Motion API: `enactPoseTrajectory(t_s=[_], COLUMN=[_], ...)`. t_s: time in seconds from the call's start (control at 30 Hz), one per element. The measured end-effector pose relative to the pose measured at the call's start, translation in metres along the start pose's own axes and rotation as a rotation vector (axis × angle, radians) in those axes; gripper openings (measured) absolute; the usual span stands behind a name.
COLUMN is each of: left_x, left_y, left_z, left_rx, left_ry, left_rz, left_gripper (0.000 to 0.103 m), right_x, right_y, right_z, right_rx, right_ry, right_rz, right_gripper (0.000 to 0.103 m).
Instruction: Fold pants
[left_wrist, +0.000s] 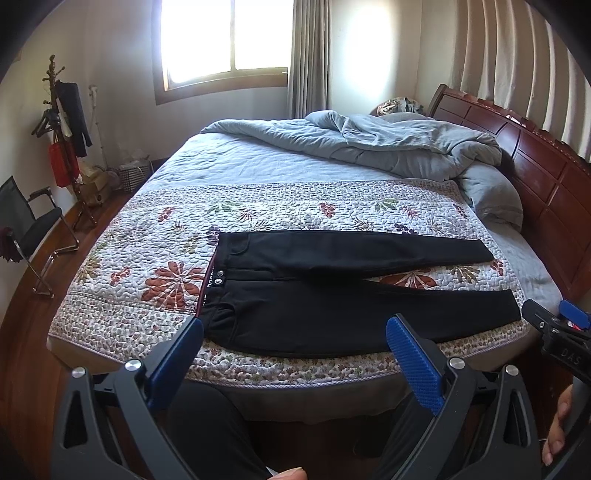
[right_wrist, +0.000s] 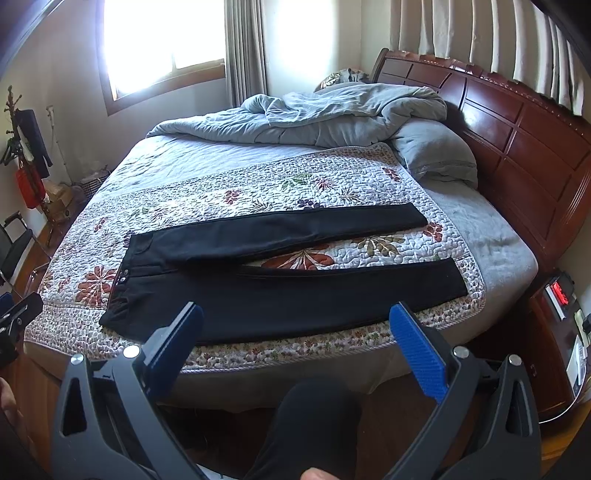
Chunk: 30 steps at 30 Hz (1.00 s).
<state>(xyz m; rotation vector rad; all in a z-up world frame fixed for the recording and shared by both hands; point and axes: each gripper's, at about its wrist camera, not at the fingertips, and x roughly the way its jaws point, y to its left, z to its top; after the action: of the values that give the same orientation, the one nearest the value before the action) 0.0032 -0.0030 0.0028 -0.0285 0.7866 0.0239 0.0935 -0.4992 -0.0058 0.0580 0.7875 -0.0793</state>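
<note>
- pants, seen from the left wrist, lie flat and unfolded on the flowered quilt near the front edge of the bed, waistband to the left, both legs running right and spread in a narrow v.
- left gripper hangs above the bed's front edge, just short of the near leg, its blue fingers spread wide with nothing between them and not touching the cloth.
- right gripper shows at the right edge, near the cuff of the near leg; a hand sits below it.
- from the right wrist, the pants lie the same way, waistband at left, cuffs toward the wooden headboard.
- right gripper is wide open and empty, held over the bed's front edge, just in front of the near leg, clear of the cloth.
- a grey blanket is bunched at the far side, well apart from the pants.
</note>
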Motion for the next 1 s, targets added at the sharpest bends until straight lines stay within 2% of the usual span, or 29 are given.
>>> enactPoseTrajectory(t_s=[0.83, 0.93, 1.0], left_x=[0.017, 0.027, 0.045], left_y=[-0.004, -0.001, 0.005], left_z=[0.003, 0.004, 0.004], left_rx=[0.018, 0.022, 0.024], left_ry=[0.009, 0.018, 0.065], left_rz=[0.000, -0.039, -0.084], left_gripper=[0.099, 0.099, 0.099], right_x=[0.019, 0.027, 0.028], right_y=[-0.007, -0.007, -0.008], right_z=[-0.001, -0.001, 0.001], right_rx=[0.006, 0.005, 0.003], right_ry=[0.028, 0.037, 0.007], right_rz=[-0.001, -0.001, 0.022], right_gripper=[0.101, 0.101, 0.101])
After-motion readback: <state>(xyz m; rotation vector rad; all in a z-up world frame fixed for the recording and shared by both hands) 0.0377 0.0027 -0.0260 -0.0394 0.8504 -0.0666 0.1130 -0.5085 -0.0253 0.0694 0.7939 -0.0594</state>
